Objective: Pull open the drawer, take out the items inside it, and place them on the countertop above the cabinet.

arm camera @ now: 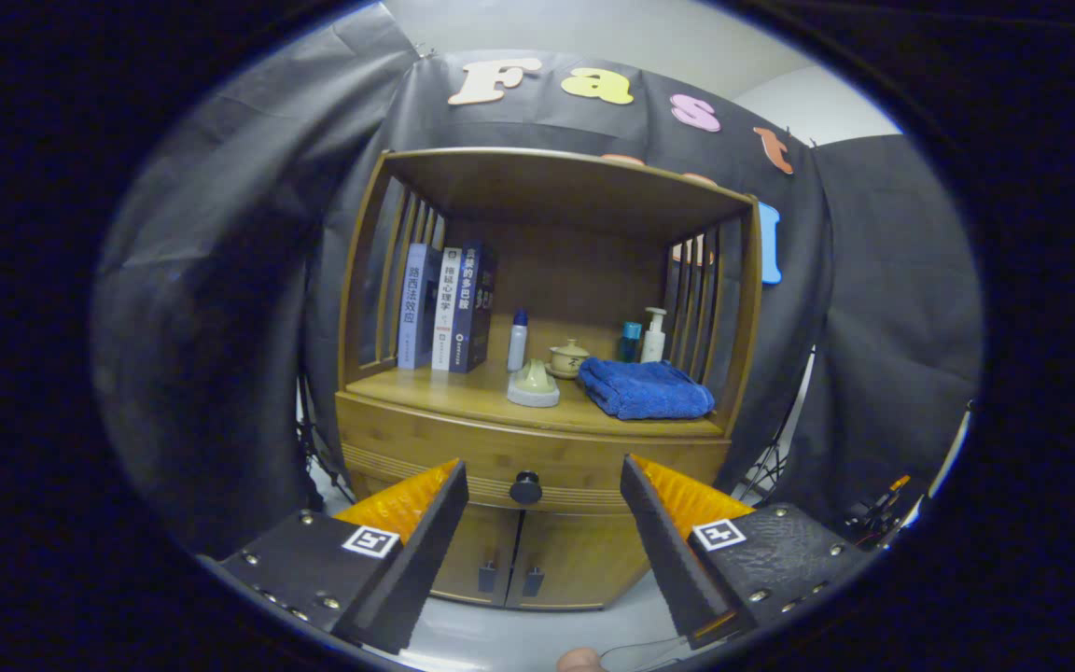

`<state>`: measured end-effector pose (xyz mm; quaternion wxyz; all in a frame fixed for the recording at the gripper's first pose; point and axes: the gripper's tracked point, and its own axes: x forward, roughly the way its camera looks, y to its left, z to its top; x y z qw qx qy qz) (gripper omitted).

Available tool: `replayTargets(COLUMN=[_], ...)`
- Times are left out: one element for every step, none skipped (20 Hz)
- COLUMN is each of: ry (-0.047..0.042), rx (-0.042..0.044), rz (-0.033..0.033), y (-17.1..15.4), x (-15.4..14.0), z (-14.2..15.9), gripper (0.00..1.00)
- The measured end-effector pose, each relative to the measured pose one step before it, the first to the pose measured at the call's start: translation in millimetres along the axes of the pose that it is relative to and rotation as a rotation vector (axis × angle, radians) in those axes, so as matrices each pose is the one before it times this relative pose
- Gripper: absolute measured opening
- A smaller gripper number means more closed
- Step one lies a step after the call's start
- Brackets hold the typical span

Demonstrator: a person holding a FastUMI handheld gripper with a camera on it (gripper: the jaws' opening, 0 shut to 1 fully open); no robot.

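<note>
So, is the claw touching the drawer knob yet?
Apart. In the gripper view the claw is open, and the drawer knob sits beyond the fingertips in the gap between them, with cabinet front visible on both sides of it.

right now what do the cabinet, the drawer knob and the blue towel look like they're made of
Cabinet: looks like bamboo or light wood with a warm varnish; grain lines show on the drawer front.
Drawer knob: dark, round and smooth, maybe metal or plastic; cannot tell which.
Blue towel: soft folded cloth with a fuzzy pile, likely terry or microfibre.
The gripper is open, with the knob ahead between its fingers.
</note>
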<state>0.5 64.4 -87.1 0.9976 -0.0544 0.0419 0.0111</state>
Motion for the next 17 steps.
replayTargets(ry=[0.00062, -0.00993, -0.01022, -0.01455, -0.00997, -0.0014, -0.00463, -0.01373, -0.01466, -0.01163, -0.00808, -0.0047, -0.001, 0.00327, 0.00518, 0.00479, 0.0113], rx=[0.01529, 0.01591, 0.01272, 0.01124, 0.01085, 0.00415, -0.00415, -0.00721, -0.00873, -0.01293, -0.01124, -0.0028, 0.00574, 0.01561, 0.02151, 0.02777, 0.0349], rz=[0.00428, -0.00046, -0.00471, -0.00442, -0.00388, 0.00906, 0.0084, -0.00088, 0.0016, 0.0019, -0.00392, -0.00634, 0.01224, 0.02198, 0.00251, -0.01364, -0.00786], y=[-5.71, -6.42, -6.21, -5.59, -3.44, -0.14, 1.95, -1.85, -1.07, 1.32, -1.2, -0.8, 1.53, 5.81, -0.4, -7.92, -3.67], x=[-9.73, -8.8, -9.61, -5.93, -2.35, -1.09, -1.32, -0.56, -2.4, -0.45, -1.68, -0.99, -1.35, -0.76, -1.67, 0.52, -1.12], z=[3.97, 5.17, 5.16, 4.83, 5.64, 1.65, 1.83, 4.37, 4.78, 1.29, 2.73, 0.84, 1.94, 0.2, -0.53, 0.52, -1.87], gripper=[0.99, 0.99, 0.99, 0.98, 0.99, 0.98, 0.99, 0.99, 0.99, 0.99, 0.99, 0.99, 0.99, 0.99, 0.99, 0.99, 0.99])
